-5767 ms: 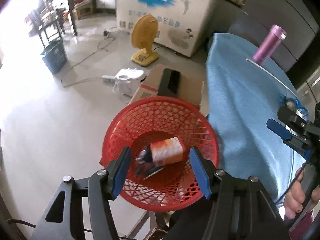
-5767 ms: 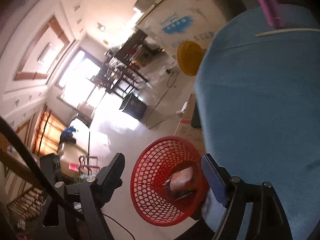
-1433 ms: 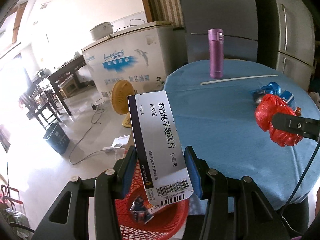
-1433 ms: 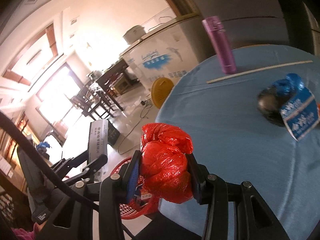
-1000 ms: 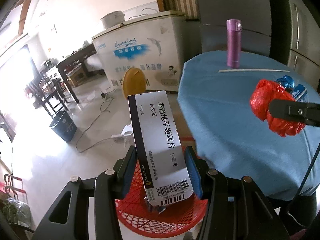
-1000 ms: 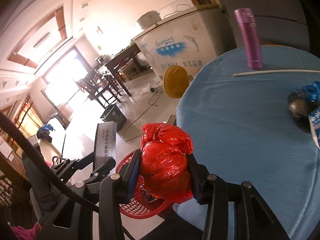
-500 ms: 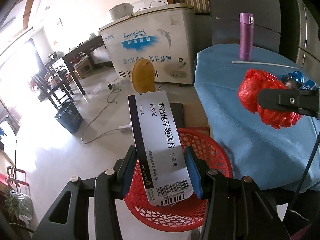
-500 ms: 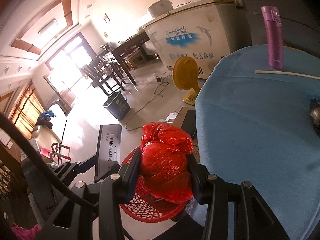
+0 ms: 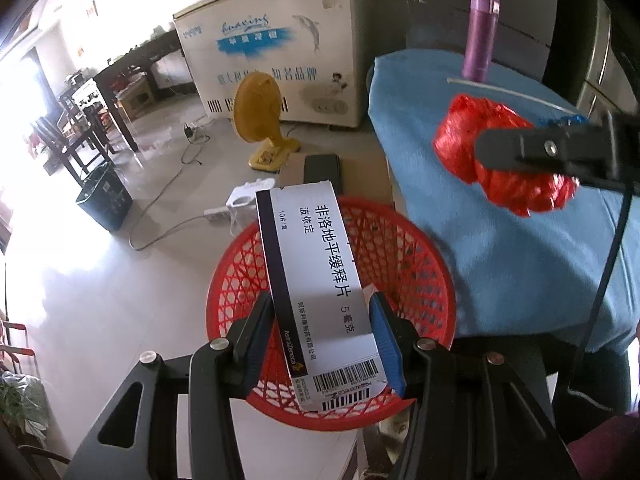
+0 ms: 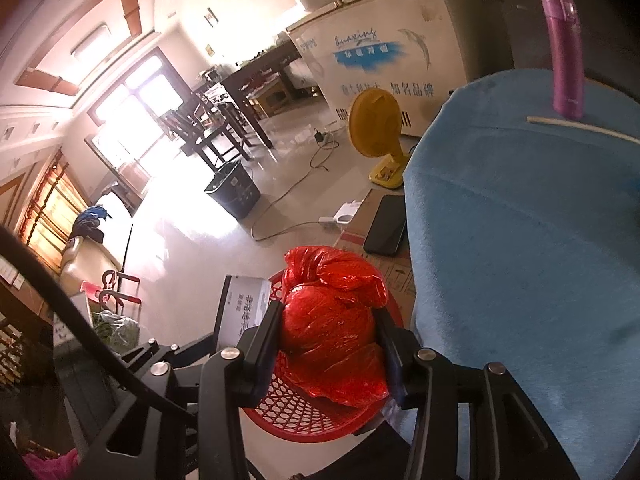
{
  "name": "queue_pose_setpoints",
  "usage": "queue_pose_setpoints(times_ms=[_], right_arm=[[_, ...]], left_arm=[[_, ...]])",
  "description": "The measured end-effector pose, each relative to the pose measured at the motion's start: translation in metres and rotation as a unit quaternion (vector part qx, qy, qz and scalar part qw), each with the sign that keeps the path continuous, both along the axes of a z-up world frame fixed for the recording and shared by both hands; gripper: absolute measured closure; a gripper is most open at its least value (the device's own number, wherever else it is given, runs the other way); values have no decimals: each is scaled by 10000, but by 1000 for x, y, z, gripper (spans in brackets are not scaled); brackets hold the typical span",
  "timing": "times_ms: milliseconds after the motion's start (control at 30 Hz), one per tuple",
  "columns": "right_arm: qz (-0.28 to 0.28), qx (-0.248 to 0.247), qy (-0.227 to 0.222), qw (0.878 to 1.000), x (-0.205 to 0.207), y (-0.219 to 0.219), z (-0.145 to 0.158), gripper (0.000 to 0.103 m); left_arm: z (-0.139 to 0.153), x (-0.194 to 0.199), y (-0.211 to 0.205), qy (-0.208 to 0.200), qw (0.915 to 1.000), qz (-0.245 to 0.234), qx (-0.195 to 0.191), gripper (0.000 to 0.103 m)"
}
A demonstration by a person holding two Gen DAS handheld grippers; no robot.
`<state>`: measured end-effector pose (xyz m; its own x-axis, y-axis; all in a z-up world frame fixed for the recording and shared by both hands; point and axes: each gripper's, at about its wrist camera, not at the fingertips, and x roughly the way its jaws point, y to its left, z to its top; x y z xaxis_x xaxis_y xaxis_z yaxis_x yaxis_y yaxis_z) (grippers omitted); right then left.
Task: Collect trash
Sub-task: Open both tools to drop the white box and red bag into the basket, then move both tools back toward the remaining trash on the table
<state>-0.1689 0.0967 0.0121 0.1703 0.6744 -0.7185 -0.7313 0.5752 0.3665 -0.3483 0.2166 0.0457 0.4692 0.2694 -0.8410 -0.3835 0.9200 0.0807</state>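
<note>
Both grippers have come over the red basket (image 9: 420, 256): my left gripper (image 9: 320, 340) clamps the medicine box (image 9: 320, 280), my right gripper (image 10: 328, 344) the red bag (image 10: 336, 328), ready for dropping.

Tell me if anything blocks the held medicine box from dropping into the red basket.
Nothing visible does. The left claw holds the medicine box directly over the red basket, whose mouth is open. The red bag in the right claw hangs off to the side.
</note>
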Motion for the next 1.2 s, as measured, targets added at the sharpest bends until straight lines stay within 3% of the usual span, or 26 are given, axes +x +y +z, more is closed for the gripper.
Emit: queue_pose_setpoints(times_ms=[200,333,600,833,1200], right_arm=[[54,-10,265,9996,8,14,-13,54],[57,207,610,9979,15,18,-17,37],[-266,448,636,9966,26,1,-21,37],[-657,383,682,9948,38,-30,-30,37],[-1368,842,527,9856,56,-107,-7,37]], left_arm=[[-8,-3,5,128,9998,23,-170,50],[-6,-4,7,99,9996,50,-253,46],[-5,-6,9,105,9997,156,-159,45],[-3,6,-8,146,9997,-156,-143,45],[7,23,-51,184,9981,-583,-8,43]])
